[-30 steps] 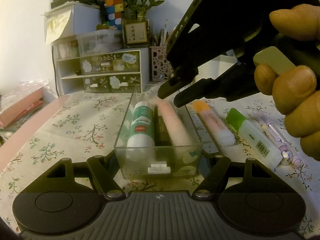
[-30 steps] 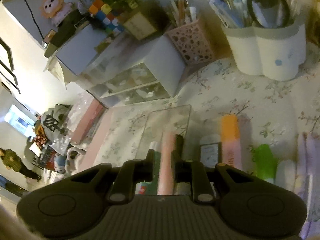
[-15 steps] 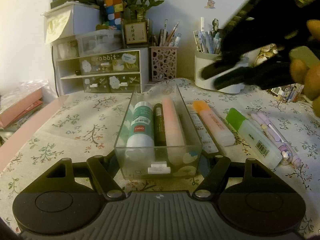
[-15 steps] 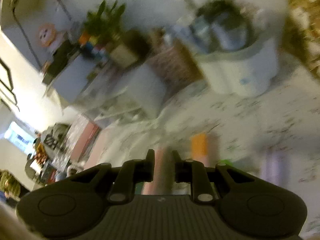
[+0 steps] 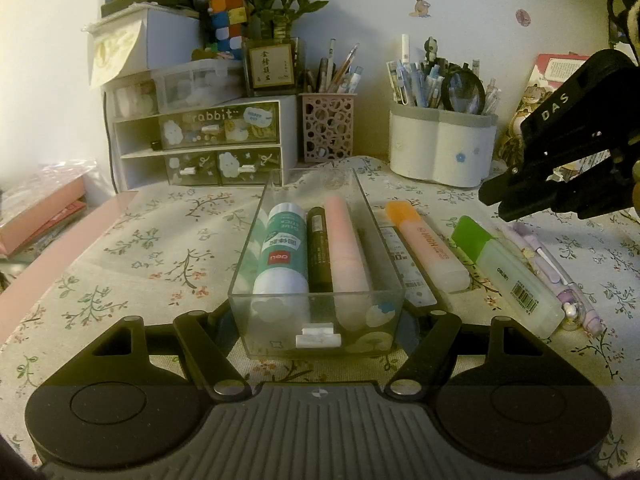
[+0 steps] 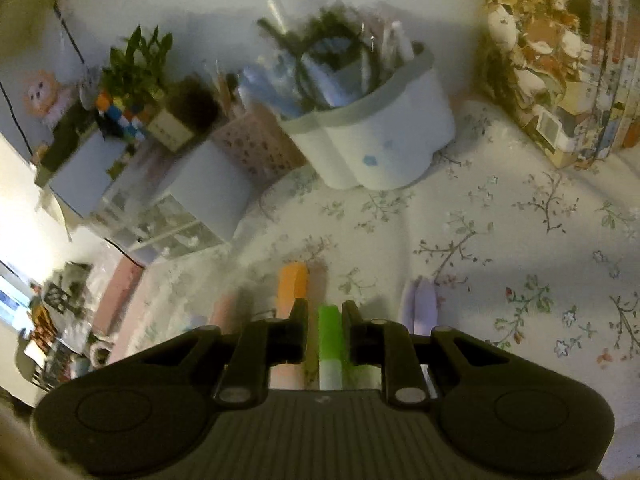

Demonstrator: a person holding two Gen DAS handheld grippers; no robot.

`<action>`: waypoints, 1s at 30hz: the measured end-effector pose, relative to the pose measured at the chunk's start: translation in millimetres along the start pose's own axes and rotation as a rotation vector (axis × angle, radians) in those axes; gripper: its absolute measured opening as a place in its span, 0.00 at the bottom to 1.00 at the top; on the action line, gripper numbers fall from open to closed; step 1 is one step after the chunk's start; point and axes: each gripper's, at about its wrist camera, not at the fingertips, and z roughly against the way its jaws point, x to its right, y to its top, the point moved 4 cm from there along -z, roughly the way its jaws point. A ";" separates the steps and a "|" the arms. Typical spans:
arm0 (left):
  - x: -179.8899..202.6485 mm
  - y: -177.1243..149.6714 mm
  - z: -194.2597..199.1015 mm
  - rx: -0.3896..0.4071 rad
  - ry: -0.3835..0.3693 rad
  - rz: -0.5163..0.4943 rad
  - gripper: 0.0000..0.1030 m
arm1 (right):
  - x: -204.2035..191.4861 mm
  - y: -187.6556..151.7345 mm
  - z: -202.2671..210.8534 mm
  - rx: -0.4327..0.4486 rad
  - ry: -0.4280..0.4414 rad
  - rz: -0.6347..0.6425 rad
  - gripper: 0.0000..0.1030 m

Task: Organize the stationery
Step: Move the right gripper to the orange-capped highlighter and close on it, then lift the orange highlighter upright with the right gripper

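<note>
Left gripper [image 5: 320, 322] clamps the near end of the clear tray [image 5: 256, 248], fingers [image 5: 202, 350] pressed on both side walls; likely a steadying hold so the tray stays put while items are dropped in. The tray sits mid-table [image 5: 120, 248], long axis running near to far.

Right gripper [image 5: 496, 204] hangs at the right, above the loose row of items, nothing gripped. In its own view its fingers [image 6: 299, 320] stand narrow with a small gap, framing the green highlighter [image 5: 508, 276] below without touching it. Judgement: lining up for the next pick.

Loose items lie parallel, just right of the tray, caps pointing far, probably laid out for an easy lengthwise grasp.

Counts:
- in the tray: 3, namely glue stick [image 5: 282, 256], dark pen [image 5: 319, 256], pink highlighter [image 5: 344, 248]
- loose highlighters: 2, namely orange highlighter [image 5: 426, 246] and the green one
- flat ruler-like strip [image 5: 404, 268] between tray and orange highlighter: 1
- purple pens [image 5: 548, 268] at far right: look like 2, hard to separate
- pen holders at the far edge: 2, namely pink lattice cup [image 5: 328, 126] and white pen pot [image 5: 440, 148]
- drawer unit [image 5: 200, 148] at far left: 1
</note>
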 end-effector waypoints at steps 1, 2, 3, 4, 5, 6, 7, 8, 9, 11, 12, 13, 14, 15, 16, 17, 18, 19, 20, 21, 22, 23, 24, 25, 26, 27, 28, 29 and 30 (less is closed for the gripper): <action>-0.2 -0.1 0.0 0.000 0.000 0.000 0.70 | -2.1 -0.4 -0.5 0.001 -0.002 0.010 0.22; 0.0 0.1 0.0 0.000 0.000 0.000 0.70 | -5.1 -0.7 -1.3 -0.002 0.002 0.022 0.22; -0.1 0.0 0.0 0.000 0.000 0.000 0.70 | -6.7 -1.9 -0.2 -0.003 0.006 0.033 0.22; 0.1 0.0 0.0 0.000 0.000 0.000 0.70 | -8.7 -2.1 0.0 -0.002 0.005 0.045 0.23; 0.0 0.0 0.0 0.000 0.000 0.000 0.70 | -10.6 -2.2 0.4 0.003 -0.001 0.056 0.23; -0.2 -0.1 0.1 0.000 0.000 0.000 0.71 | -12.3 -2.6 0.7 0.005 -0.006 0.065 0.23; -0.2 -0.1 0.1 0.000 0.000 0.000 0.71 | -13.8 -2.9 0.7 0.003 -0.001 0.072 0.23; 0.0 0.0 0.0 0.000 0.000 0.000 0.70 | -15.3 -3.3 -0.1 -0.003 0.007 0.079 0.23; 0.0 0.0 0.1 0.000 0.000 0.000 0.71 | -16.9 -3.3 -1.1 -0.009 0.009 0.086 0.23; -0.2 -0.1 0.1 0.000 0.000 0.000 0.71 | -18.8 -3.1 -4.7 -0.020 -0.007 0.103 0.23; 0.0 0.0 0.1 0.000 0.000 0.000 0.71 | -19.5 -3.0 -6.7 -0.025 -0.015 0.110 0.23; 0.0 0.0 0.1 0.000 0.000 0.000 0.70 | -20.7 -3.4 -8.4 -0.030 -0.018 0.115 0.23; -0.1 -0.1 0.1 0.000 0.000 0.000 0.70 | -22.6 -4.2 -9.5 -0.037 -0.013 0.122 0.23; -0.1 0.0 0.1 0.000 0.000 0.000 0.70 | -25.1 -5.1 -10.2 -0.043 -0.008 0.133 0.23; -0.2 -0.1 0.1 0.000 0.000 0.000 0.70 | -28.3 -5.8 -11.3 -0.049 -0.004 0.149 0.23; 0.1 0.0 0.1 0.000 0.000 0.000 0.71 | -31.6 -5.9 -12.9 -0.053 -0.005 0.167 0.23; 0.0 -0.1 0.1 0.000 0.000 0.000 0.70 | -34.9 -5.3 -15.4 -0.059 -0.008 0.186 0.23; 0.1 -0.1 0.1 0.000 0.000 0.000 0.70 | -37.2 -4.6 -18.5 -0.067 -0.013 0.200 0.23; -0.1 -0.1 0.1 0.000 0.000 -0.001 0.71 | -39.3 -3.7 -21.8 -0.075 -0.019 0.211 0.23; 0.0 -0.1 0.1 0.000 0.000 -0.001 0.71 | -41.2 -3.0 -25.2 -0.085 -0.024 0.222 0.23; 0.0 0.0 0.1 0.000 0.000 0.000 0.71 | -43.1 -3.2 -28.6 -0.096 -0.026 0.233 0.23; 0.1 0.0 0.1 0.000 0.000 0.001 0.71 | -45.5 -3.5 -32.5 -0.108 -0.028 0.247 0.23; -0.1 -0.1 0.2 0.000 0.000 0.000 0.71 | -47.3 -3.8 -35.4 -0.116 -0.032 0.259 0.23; -0.1 -0.1 0.2 0.000 0.000 0.000 0.71 | -49.3 -4.3 -39.2 -0.126 -0.038 0.273 0.24; 0.2 0.0 0.2 0.001 0.000 0.000 0.71 | -50.3 -5.0 -42.5 -0.137 -0.046 0.282 0.24; 0.0 -0.1 0.2 0.001 0.000 0.000 0.71 | -51.1 -5.6 -46.1 -0.146 -0.058 0.293 0.25; 0.0 -0.1 0.2 0.001 0.000 -0.001 0.71 | -51.6 -6.1 -49.0 -0.151 -0.070 0.304 0.26; 0.0 -0.1 0.2 0.001 0.001 -0.002 0.71 | -52.5 -6.5 -52.1 -0.154 -0.082 0.319 0.27; 0.1 -0.1 0.3 0.001 0.001 -0.003 0.71 | -53.1 -6.1 -55.0 -0.156 -0.092 0.329 0.27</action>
